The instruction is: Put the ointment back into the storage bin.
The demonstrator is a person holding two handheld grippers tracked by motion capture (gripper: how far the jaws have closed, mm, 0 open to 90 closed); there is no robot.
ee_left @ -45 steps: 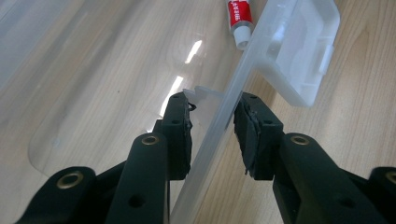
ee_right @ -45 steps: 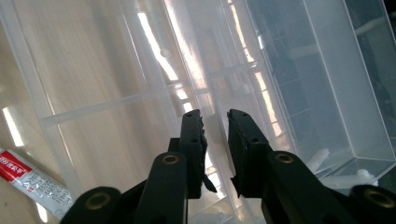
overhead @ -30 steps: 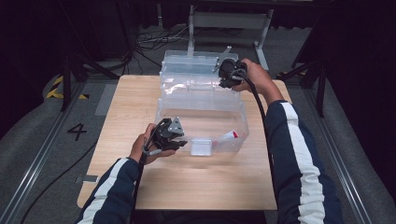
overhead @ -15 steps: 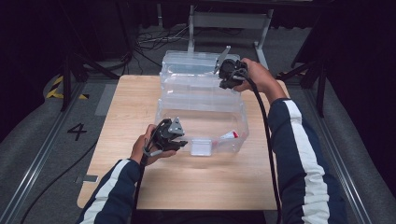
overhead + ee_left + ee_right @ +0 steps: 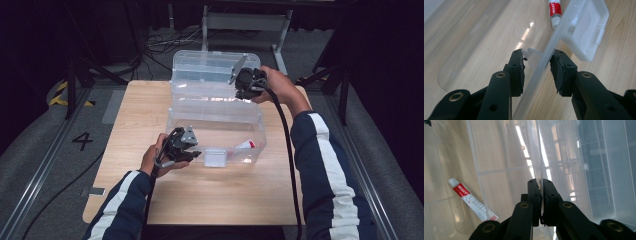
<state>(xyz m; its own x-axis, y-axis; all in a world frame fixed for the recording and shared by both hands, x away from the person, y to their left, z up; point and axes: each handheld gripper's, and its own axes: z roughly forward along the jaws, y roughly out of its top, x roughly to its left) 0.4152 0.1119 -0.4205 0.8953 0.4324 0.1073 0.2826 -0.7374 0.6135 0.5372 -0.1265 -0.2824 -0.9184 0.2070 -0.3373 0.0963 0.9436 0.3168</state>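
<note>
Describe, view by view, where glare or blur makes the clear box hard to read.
High view: soft overall, the clear box faint against the table. Left gripper view: glare streaks on its floor. Right gripper view: bright reflections along the lid, tube sharp.

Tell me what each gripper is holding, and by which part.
The right gripper pinches the clear box's raised lid by its edge. The left gripper straddles the box's front wall, unclamped.

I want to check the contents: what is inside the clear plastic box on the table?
Inside the clear box lies one small tube, white with a red label, flat on the bottom near the front wall. Through the clear walls nothing else is visible. The white latch covers a little of the front.
</note>
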